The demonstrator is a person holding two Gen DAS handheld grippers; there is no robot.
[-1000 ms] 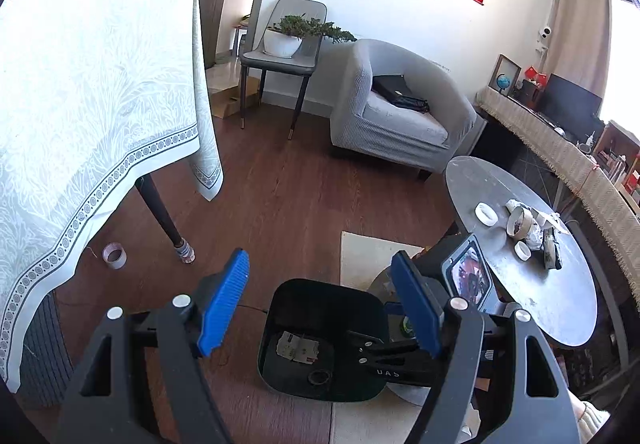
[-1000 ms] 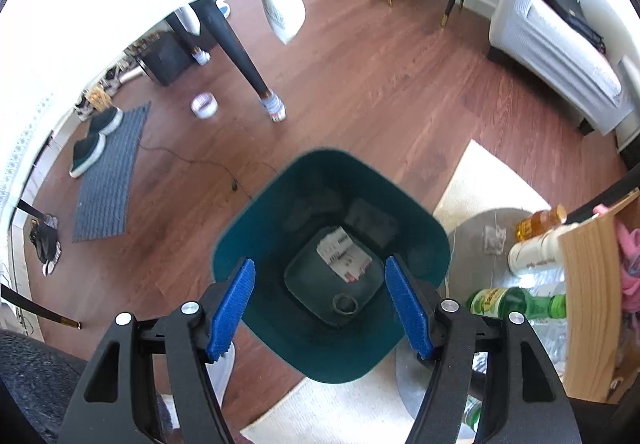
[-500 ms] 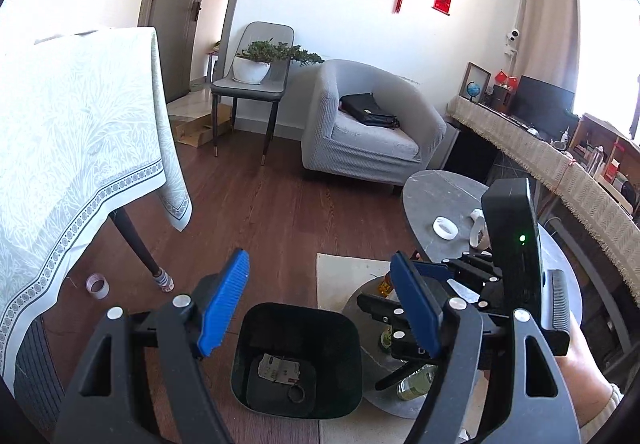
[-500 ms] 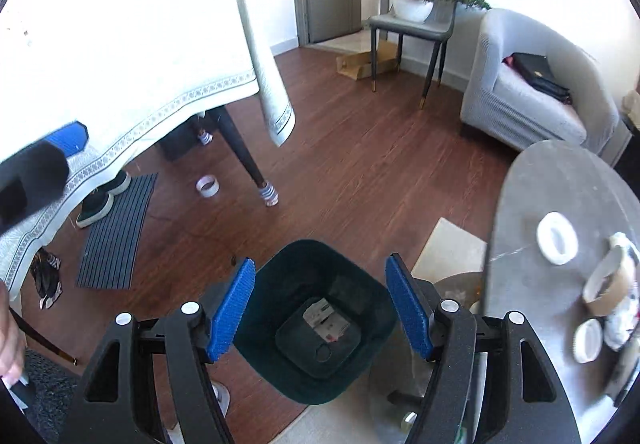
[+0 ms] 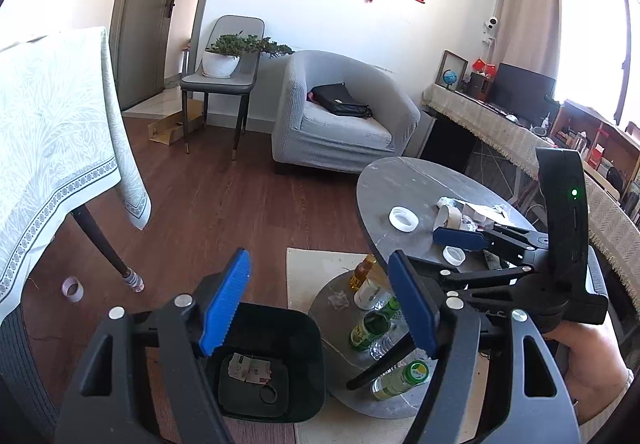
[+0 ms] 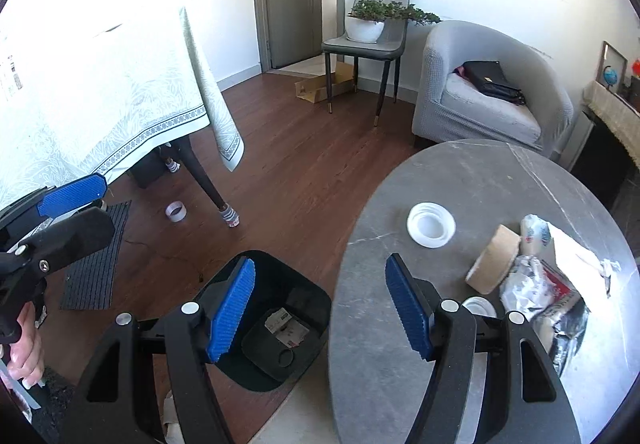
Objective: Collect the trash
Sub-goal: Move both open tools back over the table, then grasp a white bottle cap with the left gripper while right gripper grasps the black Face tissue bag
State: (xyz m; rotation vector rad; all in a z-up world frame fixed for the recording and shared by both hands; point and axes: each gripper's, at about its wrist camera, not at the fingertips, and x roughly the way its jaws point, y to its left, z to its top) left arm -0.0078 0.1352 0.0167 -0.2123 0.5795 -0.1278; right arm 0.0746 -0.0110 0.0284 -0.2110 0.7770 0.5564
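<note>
in the left wrist view, the left gripper (image 5: 320,304) is wide open with nothing between its blue ribbed pads. a second ago the dark bin (image 5: 264,364) filled the space just below it; now the bin sits lower and nearer, and the round grey table (image 5: 400,183) has come into view ahead on the right. the right gripper (image 5: 464,240), seen here from the side, has moved off the bin and reaches over that table. i judge that one piece was dropped and the next one is being sought.

in the right wrist view, the right gripper (image 6: 320,308) is also open and empty. the bin, a square plastic one with smooth walls, lies below its left pad, with a printed paper (image 6: 286,326) flat on the bottom. ahead on the right lie a white ring lid (image 6: 431,224), a brown tape roll (image 6: 494,264) and crumpled shiny wrappers (image 6: 532,284) on the matt stone-like top.
</note>
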